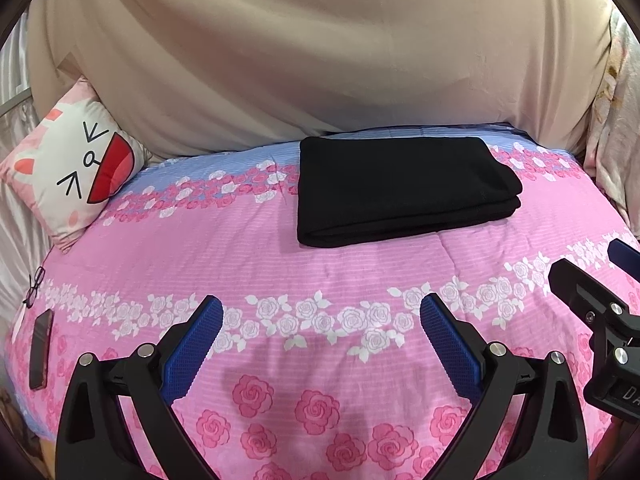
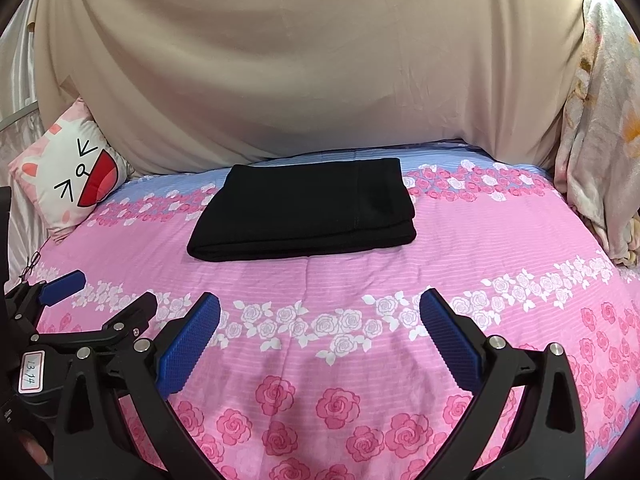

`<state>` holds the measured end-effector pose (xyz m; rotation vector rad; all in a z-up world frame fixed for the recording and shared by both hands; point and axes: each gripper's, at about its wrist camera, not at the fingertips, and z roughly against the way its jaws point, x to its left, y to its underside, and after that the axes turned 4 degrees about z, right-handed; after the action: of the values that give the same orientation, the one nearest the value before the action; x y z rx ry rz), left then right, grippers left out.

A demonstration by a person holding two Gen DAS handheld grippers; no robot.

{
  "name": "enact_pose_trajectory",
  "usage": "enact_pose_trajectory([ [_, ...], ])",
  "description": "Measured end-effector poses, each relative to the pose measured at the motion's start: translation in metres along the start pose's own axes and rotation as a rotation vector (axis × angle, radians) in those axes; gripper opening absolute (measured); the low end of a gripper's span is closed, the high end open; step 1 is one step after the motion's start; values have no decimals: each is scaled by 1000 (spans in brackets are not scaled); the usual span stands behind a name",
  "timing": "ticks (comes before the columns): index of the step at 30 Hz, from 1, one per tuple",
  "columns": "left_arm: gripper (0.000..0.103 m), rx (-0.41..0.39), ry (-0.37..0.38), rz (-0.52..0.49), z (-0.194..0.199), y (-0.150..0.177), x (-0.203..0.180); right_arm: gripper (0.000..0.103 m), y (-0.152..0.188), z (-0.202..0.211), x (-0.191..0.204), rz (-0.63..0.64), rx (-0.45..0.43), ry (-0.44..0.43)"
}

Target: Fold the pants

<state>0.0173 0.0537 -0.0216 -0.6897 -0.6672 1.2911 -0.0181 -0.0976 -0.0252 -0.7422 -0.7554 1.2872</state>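
The black pants (image 1: 400, 190) lie folded in a neat flat rectangle on the pink floral bedspread (image 1: 320, 272), toward the far side of the bed. They also show in the right wrist view (image 2: 308, 212). My left gripper (image 1: 321, 312) is open and empty, held above the bedspread well short of the pants. My right gripper (image 2: 320, 308) is open and empty too, held at the same distance from them. The left gripper (image 2: 96, 292) shows at the left edge of the right wrist view. Part of the right gripper shows at the right edge of the left wrist view.
A cat-face cushion (image 1: 76, 176) leans at the far left. Glasses (image 1: 34, 286) and a dark phone (image 1: 41, 348) lie near the bed's left edge. A beige sheet (image 1: 320, 48) hangs behind the bed. A pale floral blanket (image 2: 600, 128) hangs at the right.
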Motion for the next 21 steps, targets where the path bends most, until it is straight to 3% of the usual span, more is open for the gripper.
enact_pose_trajectory([
  [21, 98, 29, 72, -9, -18, -8, -14, 98, -4, -4, -14, -26, -8, 11],
])
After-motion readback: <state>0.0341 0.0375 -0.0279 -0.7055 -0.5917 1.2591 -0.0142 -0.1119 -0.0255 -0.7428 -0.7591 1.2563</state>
